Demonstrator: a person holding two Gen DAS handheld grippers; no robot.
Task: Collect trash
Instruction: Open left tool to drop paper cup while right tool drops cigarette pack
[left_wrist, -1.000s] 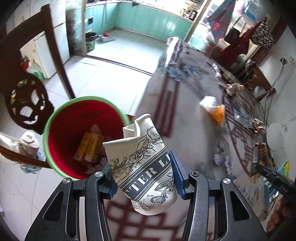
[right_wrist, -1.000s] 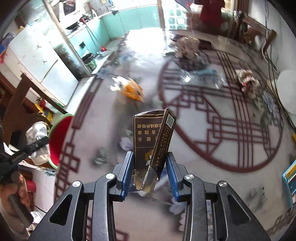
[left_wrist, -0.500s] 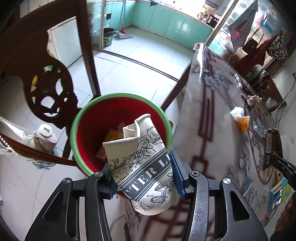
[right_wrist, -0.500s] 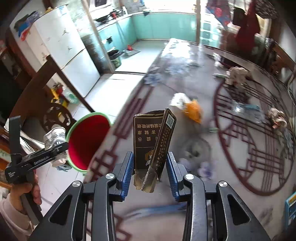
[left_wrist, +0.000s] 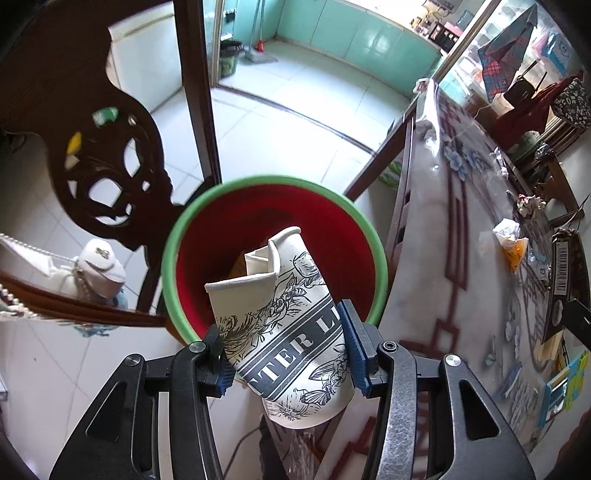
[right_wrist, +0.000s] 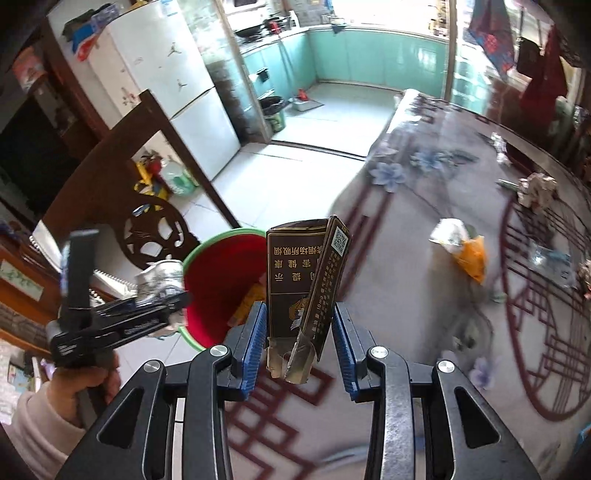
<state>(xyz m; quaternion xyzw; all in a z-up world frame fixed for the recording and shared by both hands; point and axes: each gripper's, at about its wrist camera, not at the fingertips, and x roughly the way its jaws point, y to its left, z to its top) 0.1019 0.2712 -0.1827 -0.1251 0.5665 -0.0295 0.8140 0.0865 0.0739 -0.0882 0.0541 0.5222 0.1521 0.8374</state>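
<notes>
Left gripper (left_wrist: 284, 345) clamped on crushed paper cup (left_wrist: 284, 317), blue pads pressed against both sides of the printed wall. Cup tilted, crumpled rim pointing forward and down, positioned above the mouth of the red bin with green rim (left_wrist: 207, 206). Yellow packaging visible inside the bin behind the cup. Bin standing on the tiled floor just beside the edge of the table (left_wrist: 443, 266), with a dark carved wooden chair (left_wrist: 74, 110) on its other side. White handbag with chain (left_wrist: 98, 267) hanging at the chair, near the bin.

Right gripper (right_wrist: 297, 341) closed on dark cigarette pack (right_wrist: 295, 280), pack upright between the blue pads, flap open and torn foil hanging at the bottom. Pack held over the table edge, near the bin (right_wrist: 218, 269) but not over its opening. Left gripper (right_wrist: 110, 317) seen from the right wrist view at the bin's near rim, with the holding hand (right_wrist: 85, 380) below it; cup there blurred.

On the table, well apart from both grippers: orange-and-white wrapper (right_wrist: 461, 247), crumpled paper wad (right_wrist: 535, 188), clear plastic scrap (right_wrist: 550, 258). Table cover patterned with red lattice lines and blue flowers.

White refrigerator (right_wrist: 162, 85) and teal kitchen cabinets (right_wrist: 369, 55) in the background.
</notes>
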